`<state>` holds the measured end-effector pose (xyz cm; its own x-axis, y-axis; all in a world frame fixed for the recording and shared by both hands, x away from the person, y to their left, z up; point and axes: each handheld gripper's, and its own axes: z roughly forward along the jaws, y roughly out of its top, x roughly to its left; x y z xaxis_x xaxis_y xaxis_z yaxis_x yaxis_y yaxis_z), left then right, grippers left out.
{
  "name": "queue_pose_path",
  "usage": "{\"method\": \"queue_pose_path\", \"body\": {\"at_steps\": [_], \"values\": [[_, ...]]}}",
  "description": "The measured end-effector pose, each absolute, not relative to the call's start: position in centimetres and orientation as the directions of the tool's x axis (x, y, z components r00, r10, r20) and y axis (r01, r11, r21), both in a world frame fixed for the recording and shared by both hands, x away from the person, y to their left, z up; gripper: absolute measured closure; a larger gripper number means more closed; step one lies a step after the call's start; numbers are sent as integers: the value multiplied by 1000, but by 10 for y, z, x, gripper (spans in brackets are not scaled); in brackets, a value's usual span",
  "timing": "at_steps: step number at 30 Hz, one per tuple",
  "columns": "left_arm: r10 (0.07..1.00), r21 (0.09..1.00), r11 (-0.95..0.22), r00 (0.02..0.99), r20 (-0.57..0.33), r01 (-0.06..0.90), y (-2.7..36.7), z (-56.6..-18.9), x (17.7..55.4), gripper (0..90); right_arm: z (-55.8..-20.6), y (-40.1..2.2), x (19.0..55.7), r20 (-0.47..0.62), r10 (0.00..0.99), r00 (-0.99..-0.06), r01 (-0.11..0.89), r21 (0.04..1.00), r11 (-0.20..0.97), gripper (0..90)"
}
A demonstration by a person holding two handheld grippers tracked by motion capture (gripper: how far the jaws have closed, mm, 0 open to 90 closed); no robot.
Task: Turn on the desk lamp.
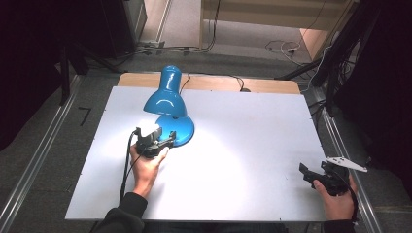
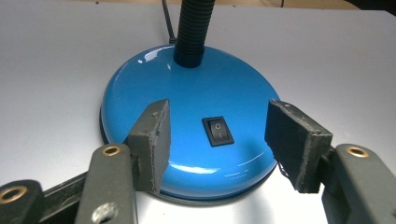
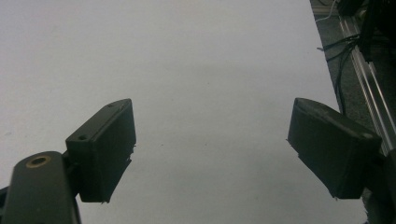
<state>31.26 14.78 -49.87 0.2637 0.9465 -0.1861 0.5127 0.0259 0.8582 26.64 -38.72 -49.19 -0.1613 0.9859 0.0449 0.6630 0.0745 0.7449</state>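
Observation:
A blue desk lamp (image 1: 167, 99) stands at the back left of the white table (image 1: 252, 131), lit, its shade tilted down. Its round blue base (image 2: 187, 112) carries a black rocker switch (image 2: 217, 131) and a black ribbed neck (image 2: 194, 28). My left gripper (image 1: 154, 138) is open just in front of the base, its pads (image 2: 154, 140) standing either side of the switch, above the base's near half. My right gripper (image 1: 311, 174) rests open at the table's front right corner, nothing between its pads (image 3: 105, 149).
The lamp's black cord (image 1: 214, 76) runs off the table's back edge. A metal rail (image 3: 366, 88) with cables runs along the table's right side. Dark stands and floor cables (image 1: 286, 48) lie beyond the table. White tabletop spreads between the two grippers.

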Motion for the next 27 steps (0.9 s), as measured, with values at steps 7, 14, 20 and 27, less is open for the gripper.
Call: {"method": "queue_pose_path", "body": {"at_steps": [7, 14, 20, 27], "values": [[941, 856, 33, 272, -200, 517, 151, -494, 306, 362, -492, -387, 266, 43, 986, -163, 662, 745, 77, 138], [936, 847, 50, 272, -225, 529, 155, -491, 301, 330, -492, -387, 266, 45, 986, -159, 663, 745, 73, 138], [938, 843, 32, 275, -211, 537, 157, -489, 297, 328, -491, -388, 266, 46, 986, -159, 664, 745, 72, 138], [942, 842, -3, 283, -178, 540, 162, -489, 286, 327, -492, -387, 265, 46, 986, -158, 665, 744, 72, 138]]}}
